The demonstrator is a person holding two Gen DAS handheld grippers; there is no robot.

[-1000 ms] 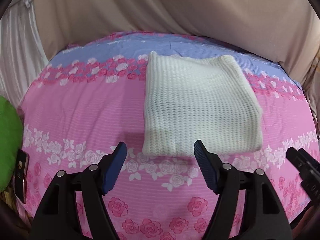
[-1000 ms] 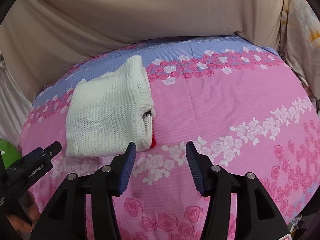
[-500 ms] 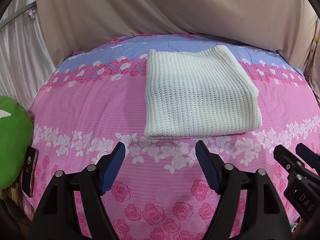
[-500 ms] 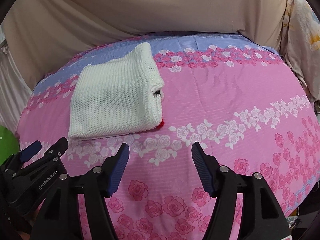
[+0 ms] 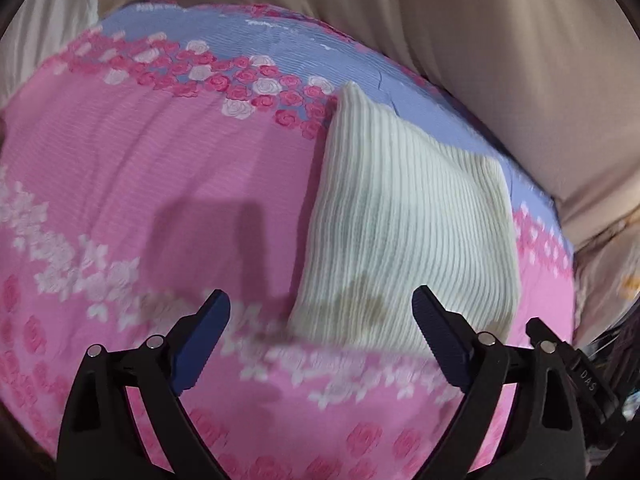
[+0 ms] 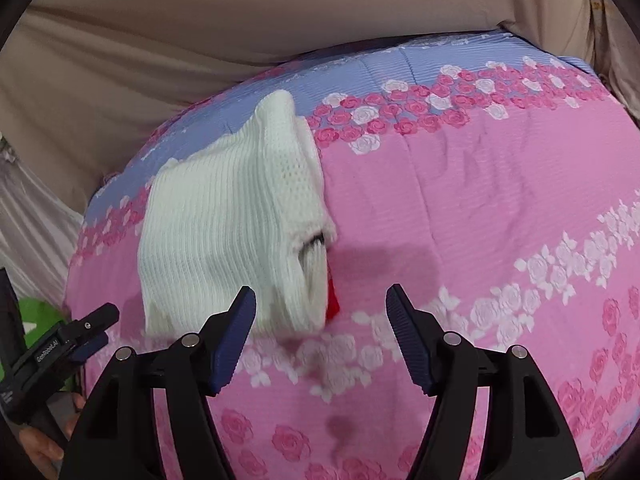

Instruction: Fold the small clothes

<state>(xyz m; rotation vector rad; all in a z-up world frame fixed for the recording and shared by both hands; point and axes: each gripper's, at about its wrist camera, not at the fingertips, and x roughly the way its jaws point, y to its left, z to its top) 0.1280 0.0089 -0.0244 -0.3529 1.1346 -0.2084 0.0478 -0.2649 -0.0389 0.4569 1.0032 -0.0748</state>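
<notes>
Folded knit [image 5: 404, 232] lies on bedspread [image 5: 140, 168]: soft, light, likely floppy; grip near edge. Left gripper [image 5: 320, 336] and right gripper [image 6: 320, 320] gape wide, empty.

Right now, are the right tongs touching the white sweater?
Apart. In the right wrist view, the open right tongs hover near the folded white sweater, which lies alone on the bedspread.

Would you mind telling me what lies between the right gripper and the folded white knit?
Only bare floral bedspread: in the right wrist view, the open right gripper hovers just short of the folded white knit.
</notes>
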